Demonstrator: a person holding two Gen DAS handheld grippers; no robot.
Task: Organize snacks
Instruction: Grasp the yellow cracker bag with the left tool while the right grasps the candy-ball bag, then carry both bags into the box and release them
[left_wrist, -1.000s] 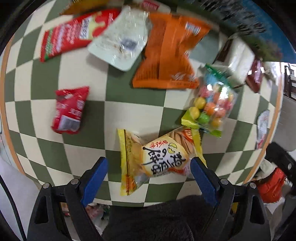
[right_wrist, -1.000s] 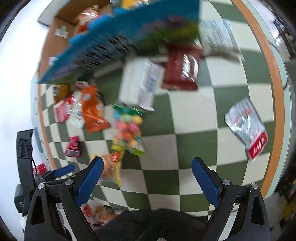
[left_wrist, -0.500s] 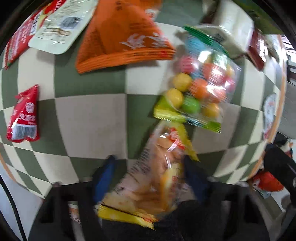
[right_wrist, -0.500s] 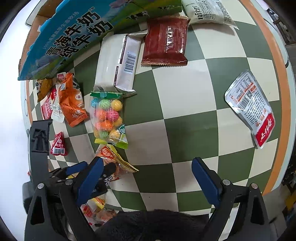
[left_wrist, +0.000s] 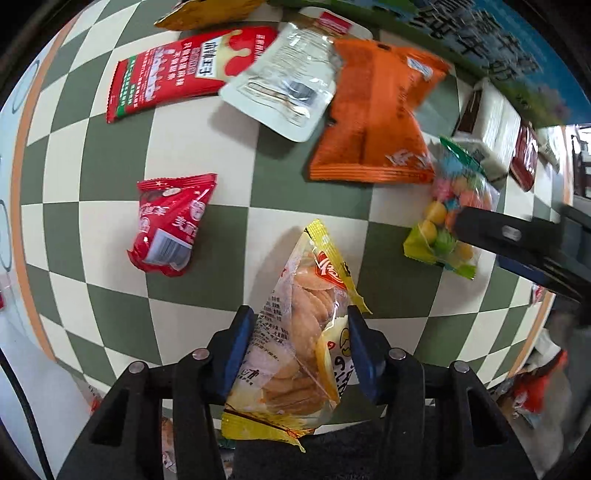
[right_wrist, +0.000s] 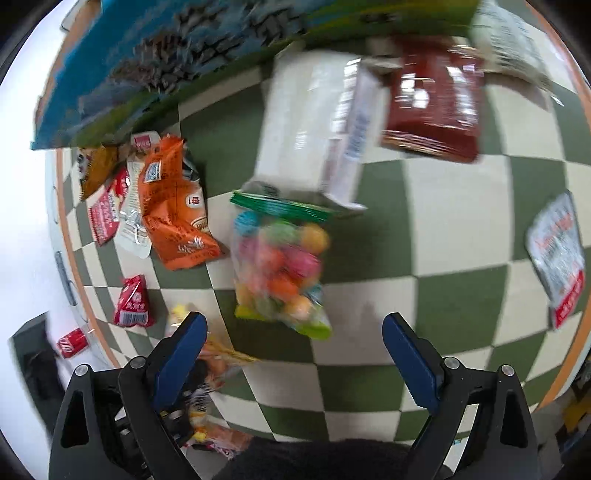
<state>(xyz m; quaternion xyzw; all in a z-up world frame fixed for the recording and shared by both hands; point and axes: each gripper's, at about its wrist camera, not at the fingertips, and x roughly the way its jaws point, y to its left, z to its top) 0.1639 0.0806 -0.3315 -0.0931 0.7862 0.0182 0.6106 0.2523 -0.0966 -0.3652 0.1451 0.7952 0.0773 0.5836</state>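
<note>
The left claw (left_wrist: 300, 347), jaws just closed, pinches the yellow cracker bag (left_wrist: 303, 350) clear of the checkered desk (left_wrist: 207, 147) for sorting — right claw (right_wrist: 294, 349) gapes empty above the candy bag (right_wrist: 280, 269).

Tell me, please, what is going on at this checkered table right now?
A person is sorting snacks with two hand-held grippers. The left tool has just closed on a yellow rice cracker packet and holds it tilted above the checkered table. The right tool is open and empty, hovering near the bag of coloured candy balls. The orange packet and small red packet lie untouched.
</note>
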